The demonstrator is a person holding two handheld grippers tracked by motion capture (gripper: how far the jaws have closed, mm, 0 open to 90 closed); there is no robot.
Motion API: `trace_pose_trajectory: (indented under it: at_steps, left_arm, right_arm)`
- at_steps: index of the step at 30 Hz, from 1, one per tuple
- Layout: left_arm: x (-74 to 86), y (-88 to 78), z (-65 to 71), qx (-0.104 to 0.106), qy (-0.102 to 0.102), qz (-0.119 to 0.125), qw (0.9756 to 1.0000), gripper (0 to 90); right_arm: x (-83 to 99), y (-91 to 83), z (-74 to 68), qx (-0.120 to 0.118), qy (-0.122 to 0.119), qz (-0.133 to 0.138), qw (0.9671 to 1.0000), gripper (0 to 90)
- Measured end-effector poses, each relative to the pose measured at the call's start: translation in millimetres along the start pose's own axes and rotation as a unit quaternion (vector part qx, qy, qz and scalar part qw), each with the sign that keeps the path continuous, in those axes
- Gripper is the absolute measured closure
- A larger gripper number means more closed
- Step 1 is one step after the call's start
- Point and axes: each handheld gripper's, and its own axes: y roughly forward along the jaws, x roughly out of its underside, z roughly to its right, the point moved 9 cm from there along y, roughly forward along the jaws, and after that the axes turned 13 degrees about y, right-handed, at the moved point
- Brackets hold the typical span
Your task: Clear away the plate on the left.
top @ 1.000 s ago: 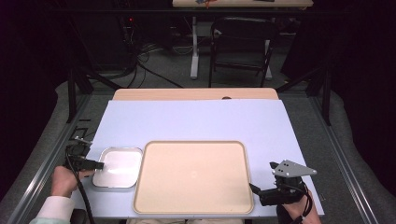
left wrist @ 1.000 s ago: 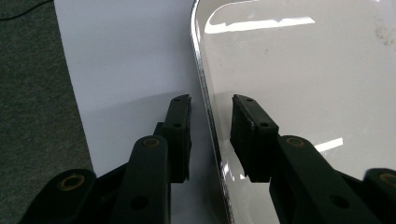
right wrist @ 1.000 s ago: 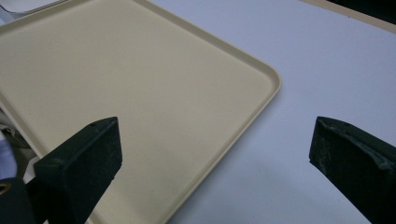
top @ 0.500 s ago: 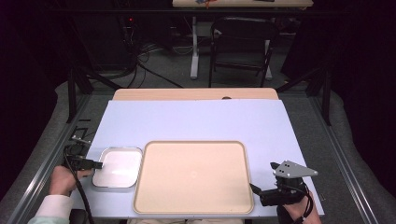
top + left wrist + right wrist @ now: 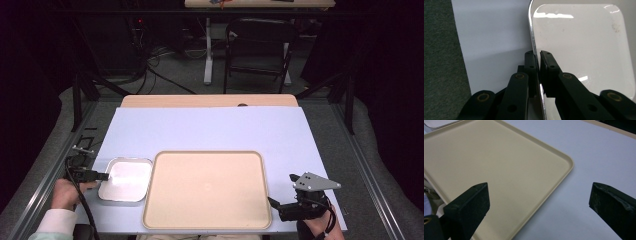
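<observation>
so the left gripper (image 5: 539, 60) has its fingers (image 5: 530, 62) clamped on the near rim of the small metal tray (image 5: 584, 47), one finger outside the rim and one inside, and they have just been closing onto it, with the thin edge pinched between the pads; in the high view the same gripper (image 5: 102, 176) is seen at the tray's (image 5: 125, 180) left edge, held by the left hand (image 5: 67, 192) at the left side of the surface (image 5: 210, 132). The grasp looks done, pretty much, while the tray is still flat on the surface, just beside the big beige tray (image 5: 207, 189) and not yet lifted or moved, so whatever carrying or placing is meant is judged to be all still ahead. The right gripper (image 5: 272, 204) is parked near the beige tray's right front corner with its fingers (image 5: 469, 205) spread wide and nothing between them, the beige tray's (image 5: 486, 165) corner lying ahead of them and untouched. The small tray looks empty and shiny, so a slip on that thin rim could be expected if it's tilted
</observation>
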Motion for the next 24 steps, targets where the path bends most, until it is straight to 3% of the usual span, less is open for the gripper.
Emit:
trace_pose_trajectory:
  at_steps: [2,8,15,24]
  left_arm:
    - [-1.8,-2.4,-0.6,0.004,-0.007,0.016,0.9998,86.3]
    - [-3.3,-8.2,-0.5,0.013,-0.01,0.032,0.9994,88.2]
    - [-8.8,-18.5,3.0,-0.007,0.006,0.055,0.9985,88.3]
    - [-13.7,-27.7,6.2,-0.006,0.012,0.078,0.9969,88.2]
  right_arm:
    - [0.2,0.2,-0.4,-0.002,-0.001,-0.001,1.0,3.3]
    - [0.2,0.1,-0.5,-0.003,0.0,-0.001,1.0,3.5]
    - [0.1,-0.1,-0.7,-0.003,-0.001,-0.001,1.0,3.5]
    - [0.7,0.7,-0.9,-0.005,-0.003,-0.005,1.0,3.5]
